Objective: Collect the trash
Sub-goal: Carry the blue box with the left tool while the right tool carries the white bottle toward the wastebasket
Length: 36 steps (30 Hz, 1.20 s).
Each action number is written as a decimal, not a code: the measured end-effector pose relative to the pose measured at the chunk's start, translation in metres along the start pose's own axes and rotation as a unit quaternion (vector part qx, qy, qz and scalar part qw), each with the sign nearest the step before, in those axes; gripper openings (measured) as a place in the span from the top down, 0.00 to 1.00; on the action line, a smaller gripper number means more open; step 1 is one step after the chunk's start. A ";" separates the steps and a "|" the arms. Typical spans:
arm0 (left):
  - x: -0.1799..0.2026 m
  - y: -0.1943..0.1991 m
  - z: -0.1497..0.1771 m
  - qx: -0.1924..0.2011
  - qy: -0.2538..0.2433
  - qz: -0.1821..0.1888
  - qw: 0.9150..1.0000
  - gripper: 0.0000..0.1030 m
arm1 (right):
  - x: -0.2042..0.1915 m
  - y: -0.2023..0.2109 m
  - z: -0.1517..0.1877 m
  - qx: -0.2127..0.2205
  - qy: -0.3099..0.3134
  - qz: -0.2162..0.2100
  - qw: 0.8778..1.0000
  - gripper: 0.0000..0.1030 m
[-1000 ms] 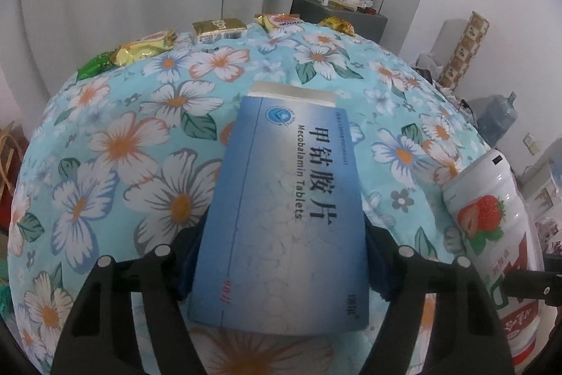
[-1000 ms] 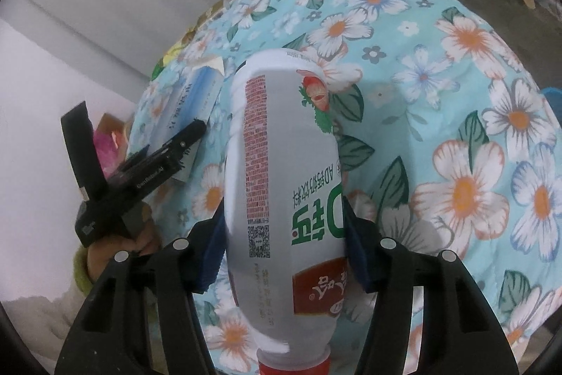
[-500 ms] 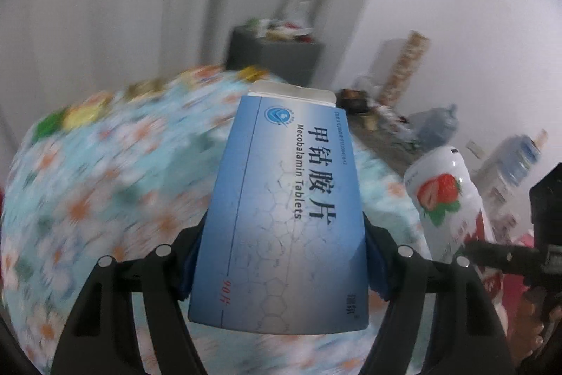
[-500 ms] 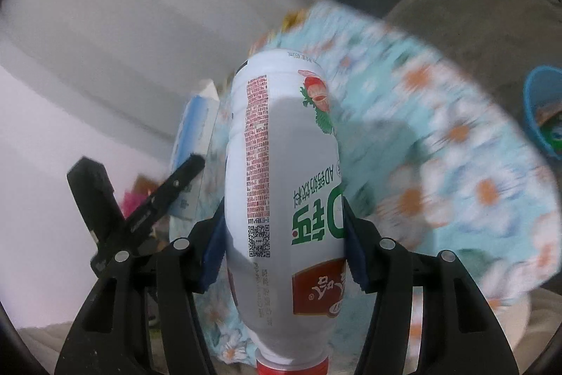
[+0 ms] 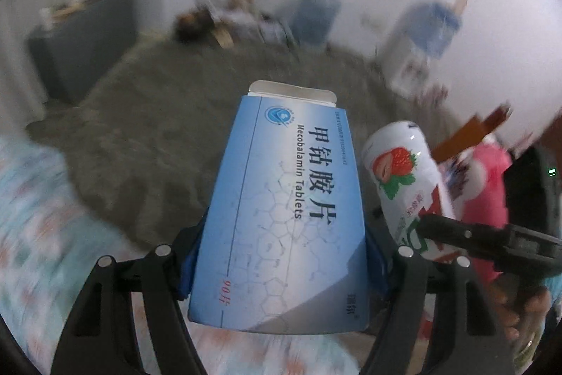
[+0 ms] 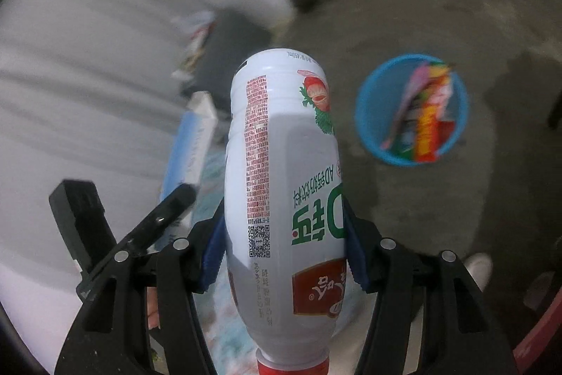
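Floor: grey concrete floor (image 6: 439, 6) is carrying a round blue plastic bin (image 6: 365, 129) of wrappers.
Left gripper (image 5: 281, 255): fingers are clamping a blue cardboard tablet box (image 5: 284, 217).
Right gripper (image 6: 281, 255): fingers are clamping a white plastic strawberry-drink bottle (image 6: 281, 181), left of the bin.

Each gripper is built of matte black plastic: two broad, angular fingers with open cut-outs, joined by linkage bars. Round silver screw heads are set at the pivots. The pads (image 5: 189, 266) of the left gripper (image 5: 281, 255) are blue, as are those of the right gripper (image 6: 282, 255). A small green light is seen on the right gripper's black body.
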State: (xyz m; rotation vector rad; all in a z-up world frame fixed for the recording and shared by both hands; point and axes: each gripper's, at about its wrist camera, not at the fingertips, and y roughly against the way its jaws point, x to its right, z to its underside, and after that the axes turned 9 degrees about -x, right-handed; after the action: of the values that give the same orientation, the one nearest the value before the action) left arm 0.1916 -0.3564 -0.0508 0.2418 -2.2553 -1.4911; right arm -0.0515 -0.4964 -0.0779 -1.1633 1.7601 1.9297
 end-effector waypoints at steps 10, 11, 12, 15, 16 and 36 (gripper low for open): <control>-0.004 -0.205 -0.095 -0.128 0.075 0.001 0.989 0.21 | 0.117 -0.092 -0.103 -0.019 -0.074 0.059 0.995 0.25; -0.012 -0.214 -0.095 -0.130 0.097 -0.008 0.987 0.21 | 0.133 -0.102 -0.105 -0.025 -0.094 0.068 0.993 0.26; -0.016 -0.217 -0.096 -0.130 0.110 -0.010 0.985 0.21 | 0.143 -0.101 -0.095 -0.024 -0.106 0.066 0.992 0.26; -0.024 -0.219 -0.091 -0.144 0.128 0.012 0.981 0.21 | 0.156 -0.098 -0.081 -0.014 -0.117 0.036 0.992 0.26; -0.023 -0.217 -0.092 -0.142 0.123 0.014 0.982 0.21 | 0.156 -0.094 -0.076 -0.010 -0.115 0.037 0.993 0.26; -0.029 -0.058 -0.037 -0.024 0.053 0.066 0.996 0.18 | 0.259 -0.056 -0.016 0.073 -0.169 0.175 0.967 0.26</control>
State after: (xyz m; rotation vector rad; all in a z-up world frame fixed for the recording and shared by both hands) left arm 0.2290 -0.4000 -0.0985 0.1505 -2.1063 -1.4272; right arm -0.1719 -0.5776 -0.2998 -0.4584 1.9666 1.9945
